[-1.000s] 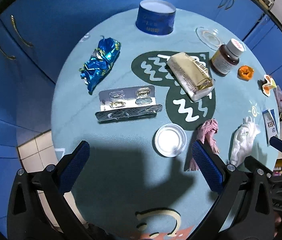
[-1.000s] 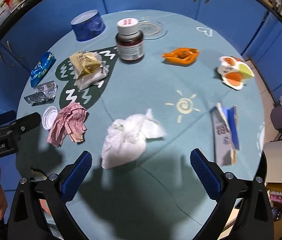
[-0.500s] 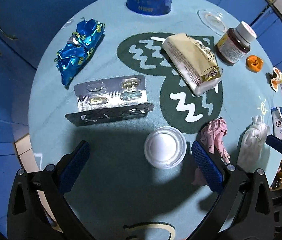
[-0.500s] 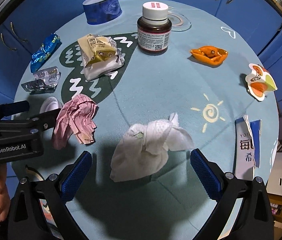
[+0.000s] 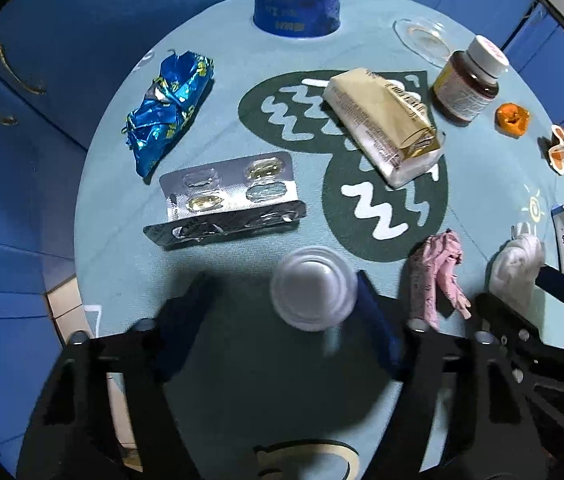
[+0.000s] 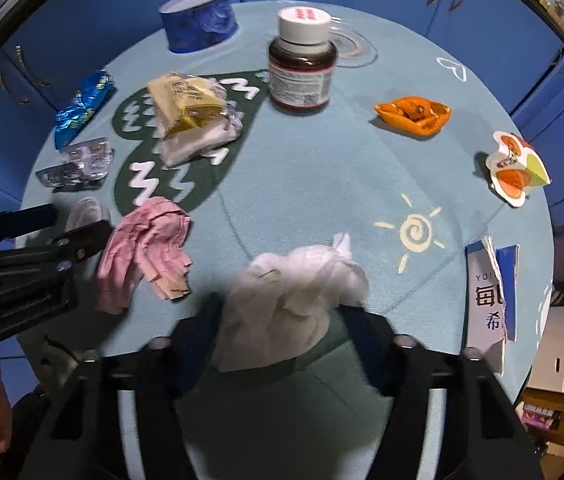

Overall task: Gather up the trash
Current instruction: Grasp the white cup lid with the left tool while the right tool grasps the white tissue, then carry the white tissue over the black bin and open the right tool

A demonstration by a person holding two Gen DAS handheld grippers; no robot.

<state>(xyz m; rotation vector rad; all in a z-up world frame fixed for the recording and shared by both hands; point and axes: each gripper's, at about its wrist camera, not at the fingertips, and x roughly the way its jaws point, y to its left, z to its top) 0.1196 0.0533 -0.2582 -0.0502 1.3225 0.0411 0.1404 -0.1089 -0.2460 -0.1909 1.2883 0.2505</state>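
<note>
Trash lies scattered on a round table [image 5: 122,240] with a teal cloth. In the left wrist view a white round lid [image 5: 314,290] sits between the jaws of my left gripper [image 5: 282,284]. The jaws are closing; the right finger is at the lid's edge and the left finger stands apart from it. In the right wrist view a crumpled white tissue [image 6: 294,304] fills the closing jaws of my right gripper [image 6: 278,306], with both pads against its sides. A pink crumpled paper [image 6: 146,248] lies between the two grippers.
A blue foil wrapper [image 5: 170,108], blister packs [image 5: 230,196], a beige packet [image 5: 382,120], a brown bottle [image 6: 302,68] and a blue cup [image 5: 296,4] lie further back. Orange peel [image 6: 414,114], a colourful wrapper [image 6: 516,166] and a torn carton [image 6: 490,304] are at the right. Blue cabinets surround the table.
Both grippers came closer to the table. The left jaws narrowed from wide open around the white lid, and the right jaws closed in onto the white tissue.
</note>
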